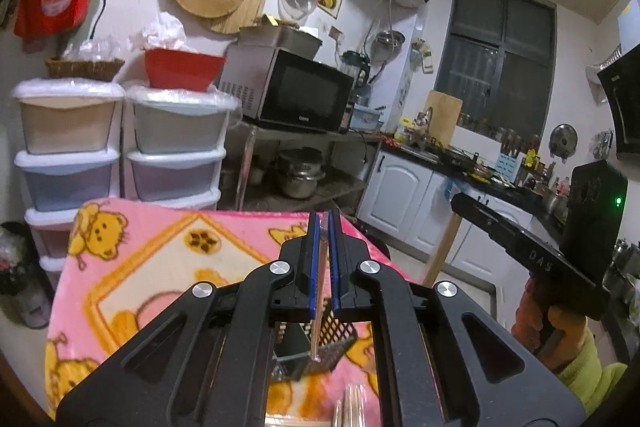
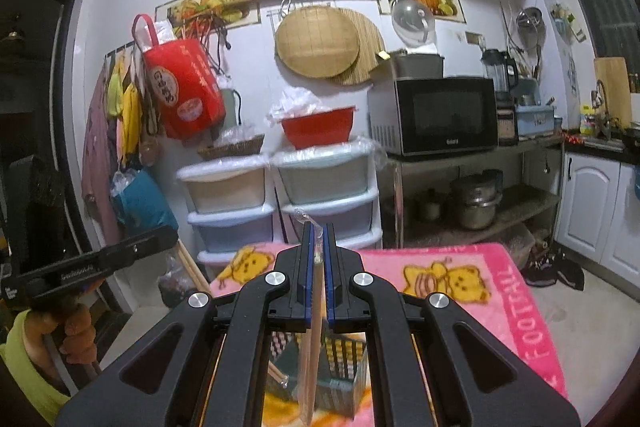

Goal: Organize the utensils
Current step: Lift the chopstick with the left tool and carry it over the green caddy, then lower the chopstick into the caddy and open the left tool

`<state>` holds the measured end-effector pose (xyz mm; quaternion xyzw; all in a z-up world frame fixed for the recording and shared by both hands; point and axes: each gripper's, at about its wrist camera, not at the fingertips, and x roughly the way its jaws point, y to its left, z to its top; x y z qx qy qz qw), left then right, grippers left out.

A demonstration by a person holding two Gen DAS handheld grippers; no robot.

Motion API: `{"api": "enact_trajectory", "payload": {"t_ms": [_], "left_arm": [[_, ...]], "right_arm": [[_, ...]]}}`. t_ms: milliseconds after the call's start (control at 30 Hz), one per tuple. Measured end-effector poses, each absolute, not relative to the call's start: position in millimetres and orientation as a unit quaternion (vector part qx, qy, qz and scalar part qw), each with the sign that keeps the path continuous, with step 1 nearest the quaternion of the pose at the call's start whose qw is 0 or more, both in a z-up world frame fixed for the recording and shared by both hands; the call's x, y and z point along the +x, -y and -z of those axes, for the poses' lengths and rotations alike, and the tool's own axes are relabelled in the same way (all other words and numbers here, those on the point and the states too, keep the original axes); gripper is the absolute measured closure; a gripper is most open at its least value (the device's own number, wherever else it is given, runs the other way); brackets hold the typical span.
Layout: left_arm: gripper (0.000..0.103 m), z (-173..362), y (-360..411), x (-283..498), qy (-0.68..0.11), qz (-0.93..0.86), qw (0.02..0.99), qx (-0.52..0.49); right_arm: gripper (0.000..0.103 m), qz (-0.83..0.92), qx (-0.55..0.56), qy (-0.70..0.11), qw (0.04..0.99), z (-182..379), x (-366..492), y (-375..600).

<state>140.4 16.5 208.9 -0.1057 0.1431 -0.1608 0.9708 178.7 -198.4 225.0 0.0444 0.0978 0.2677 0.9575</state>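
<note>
In the left wrist view my left gripper [image 1: 325, 217] is shut on a thin pair of wrapped chopsticks [image 1: 319, 327] that hangs down between the blue pads. Its lower end reaches a black mesh utensil holder [image 1: 336, 341] on the pink blanket. My right gripper [image 2: 319, 227] is shut on another pair of wrapped chopsticks [image 2: 314, 347]; clear wrapper pokes out above the fingertips. Under it stands the mesh holder [image 2: 346, 359] with a chopstick [image 2: 278, 375] leaning inside. Each gripper also shows side-on in the other's view, held by an orange-gloved hand [image 1: 560, 323].
A pink bear-print blanket [image 2: 500, 291] covers the table. More wooden chopsticks [image 1: 352, 403] lie at the near edge. Behind stand stacked plastic drawers [image 2: 328, 195], a red basin [image 2: 318, 131], a microwave [image 2: 448, 113] on a metal rack, and white cabinets [image 1: 404, 199].
</note>
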Motion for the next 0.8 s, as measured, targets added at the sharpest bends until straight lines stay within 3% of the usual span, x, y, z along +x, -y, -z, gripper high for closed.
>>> {"api": "enact_trajectory", "payload": {"t_ms": [367,800], "left_arm": [[0.101,-217,-13,158,-0.14,0.151,0.973,-0.102],[0.1,-182,-10,181,-0.147,0.127,0.976,-0.1]], "right_arm": [[0.098,-0.242,0.036,-0.066,0.967,-249,209,183],[0.098,-0.243,0.034,-0.085,0.966,-215,241,167]]}}
